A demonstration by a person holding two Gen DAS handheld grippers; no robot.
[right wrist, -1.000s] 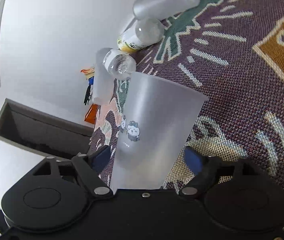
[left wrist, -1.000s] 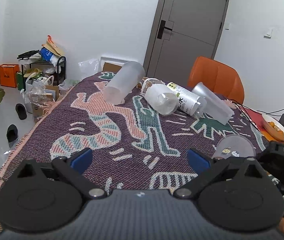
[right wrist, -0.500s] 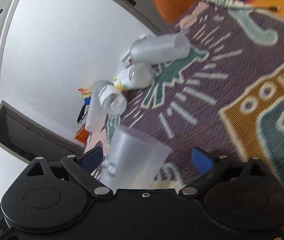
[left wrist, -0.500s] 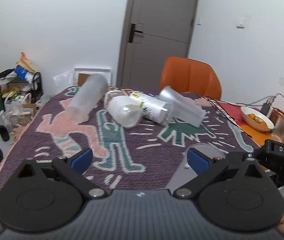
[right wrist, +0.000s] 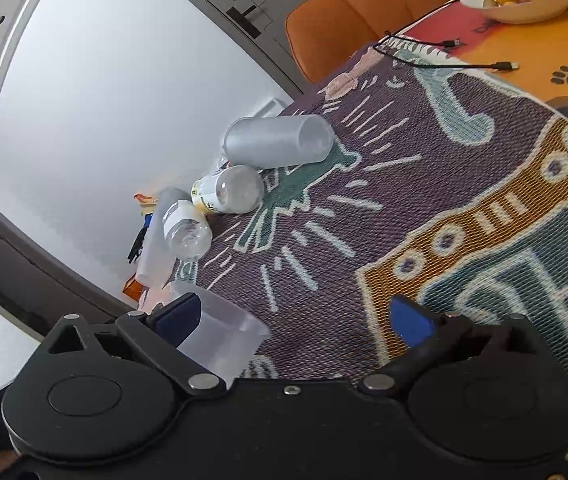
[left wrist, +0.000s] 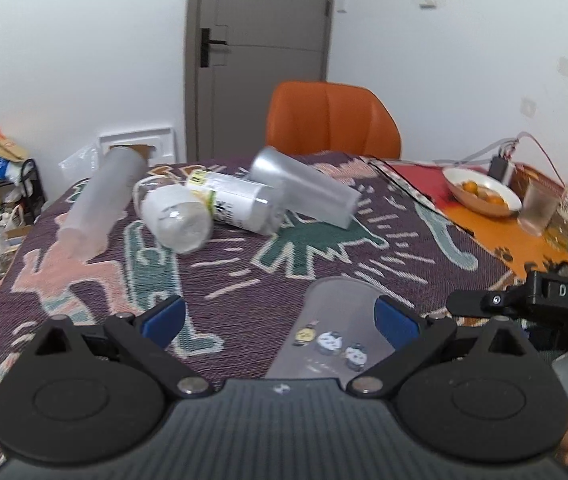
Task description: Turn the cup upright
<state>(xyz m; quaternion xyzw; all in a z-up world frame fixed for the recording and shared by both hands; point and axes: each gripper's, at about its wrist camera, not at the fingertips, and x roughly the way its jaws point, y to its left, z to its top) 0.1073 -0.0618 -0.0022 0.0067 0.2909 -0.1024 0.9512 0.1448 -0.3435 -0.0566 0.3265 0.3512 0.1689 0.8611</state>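
On the table (left wrist: 244, 292), which is covered by a patterned cloth (right wrist: 423, 184), a frosted cup (left wrist: 335, 332) is seen just ahead of the left tongs (left wrist: 280, 316), nearer their right finger. Small cartoon stickers are shown on its wall. Whether it stands upright cannot be told. The left tongs are spread wide, with nothing held between them.

In the right wrist view the cup (right wrist: 220, 340) is seen beside the left finger of the right tongs (right wrist: 295, 320), its rim pointing away. These tongs are also spread apart and clamp nothing; whether the finger touches the cup cannot be told.

Farther back, a second cup (left wrist: 303, 192) lies on its side, touching a labelled bottle (left wrist: 232, 204). A clear bottle (left wrist: 176, 224) and a tall frosted tumbler (left wrist: 100, 204) lie beside them. An orange chair (left wrist: 331, 120) is placed at the far edge, and a bowl of fruit (left wrist: 483, 196) is set to the right.
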